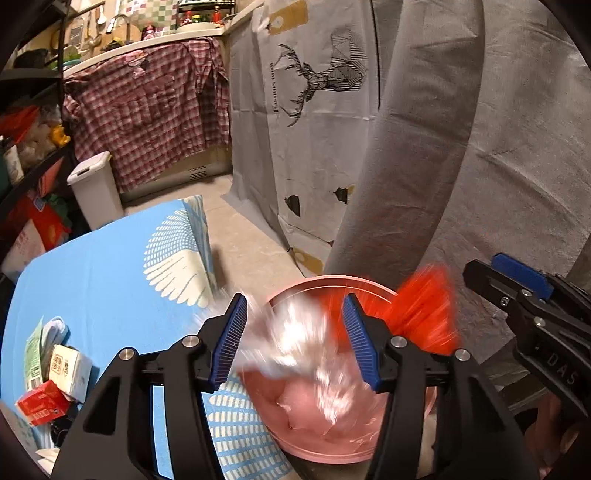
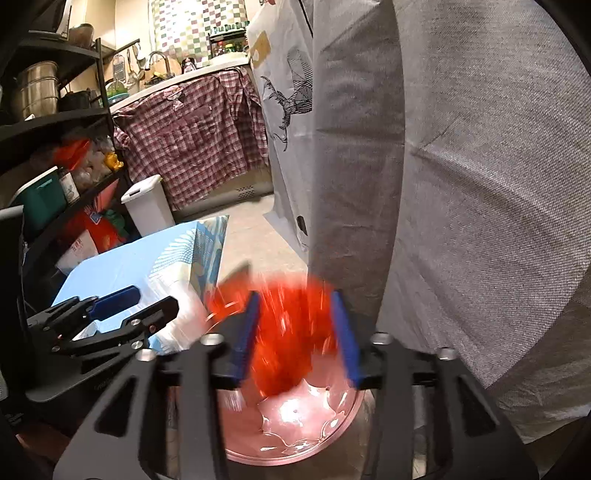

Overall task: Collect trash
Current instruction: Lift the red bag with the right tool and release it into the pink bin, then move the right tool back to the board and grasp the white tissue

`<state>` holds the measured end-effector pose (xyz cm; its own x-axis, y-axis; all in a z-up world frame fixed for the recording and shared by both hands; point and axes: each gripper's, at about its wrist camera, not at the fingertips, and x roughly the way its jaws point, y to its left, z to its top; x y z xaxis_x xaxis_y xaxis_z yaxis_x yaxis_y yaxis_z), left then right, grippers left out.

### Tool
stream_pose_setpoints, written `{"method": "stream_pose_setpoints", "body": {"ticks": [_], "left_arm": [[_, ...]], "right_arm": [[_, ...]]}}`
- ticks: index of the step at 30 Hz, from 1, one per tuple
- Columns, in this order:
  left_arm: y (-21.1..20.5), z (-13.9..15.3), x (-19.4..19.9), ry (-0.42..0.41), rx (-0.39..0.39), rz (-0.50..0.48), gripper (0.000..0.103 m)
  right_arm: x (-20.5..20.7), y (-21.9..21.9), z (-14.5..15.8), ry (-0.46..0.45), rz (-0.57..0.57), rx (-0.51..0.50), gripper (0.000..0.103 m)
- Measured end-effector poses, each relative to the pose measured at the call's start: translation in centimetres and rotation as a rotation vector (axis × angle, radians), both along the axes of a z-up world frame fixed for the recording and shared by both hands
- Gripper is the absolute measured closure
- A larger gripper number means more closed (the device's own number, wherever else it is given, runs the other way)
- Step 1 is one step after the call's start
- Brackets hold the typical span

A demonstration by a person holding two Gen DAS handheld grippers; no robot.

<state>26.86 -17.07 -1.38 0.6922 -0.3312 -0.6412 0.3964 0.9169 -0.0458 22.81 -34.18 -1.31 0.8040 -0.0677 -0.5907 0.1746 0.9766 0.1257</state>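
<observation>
Over the pink bin [image 1: 328, 439], the left gripper [image 1: 295, 341], jaws apart, has white wrapper [image 1: 295, 343] blurred between them, and the right gripper [image 2: 300, 338], jaws apart, red wrapper [image 2: 291, 332]; both scraps seem light, crumpled, best pinched mid-bunch.

A beige tiled floor [image 1: 243, 236] is stretching toward a far kitchen counter [image 1: 155, 41], where a red-checked shirt [image 1: 155, 110] is hanging over the edge. A checkered tiled wall [image 2: 192, 26] is rising behind the counter. On the left, black shelving [image 2: 55, 122] is holding a steel pot [image 2: 35, 90] and assorted clutter. On the right, pale printed sheeting [image 1: 314, 122] is draping to the floor. Warm indoor light is filling the room.
</observation>
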Motion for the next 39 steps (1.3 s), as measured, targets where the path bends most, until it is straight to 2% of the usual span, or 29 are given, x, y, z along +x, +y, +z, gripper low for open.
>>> {"method": "stream_pose_setpoints", "body": {"ticks": [7,14,19,22,28,33,36,39], "left_arm": [[2.4,0.7,-1.1,-0.015,-0.027,0.035,0.049],[6.6,3.1,-3.8,-0.064,-0.037,0.076,0.049],[10.8,4.6,-5.8,-0.098,-0.041,0.127,0.05],[13.5,5.4,-6.9,-0.117,-0.031,0.166,0.051],[19.3,6.5,-9.2,-0.151,-0.008,0.293,0.051],[23.3,5.6,-10.6,-0.138,-0.03,0.432,0.052],[24.9,4.6,-11.6,-0.134,-0.033,0.485,0.053],[26.6,3.6,-12.3,-0.114,-0.043,0.534,0.056]], "right_arm": [[0.0,0.0,-0.1,-0.005,0.0,-0.014,0.056],[-0.7,1.2,0.4,-0.042,0.032,-0.043,0.055],[-1.7,3.2,1.3,-0.079,0.084,-0.069,0.046],[-2.6,4.4,1.8,-0.097,0.122,-0.085,0.044],[-3.8,6.9,2.5,-0.106,0.181,-0.08,0.044],[-4.7,9.9,2.9,-0.122,0.245,-0.078,0.044],[-5.1,12.2,2.9,-0.123,0.302,-0.067,0.049],[-5.3,14.4,2.3,-0.103,0.355,-0.032,0.061]]}}
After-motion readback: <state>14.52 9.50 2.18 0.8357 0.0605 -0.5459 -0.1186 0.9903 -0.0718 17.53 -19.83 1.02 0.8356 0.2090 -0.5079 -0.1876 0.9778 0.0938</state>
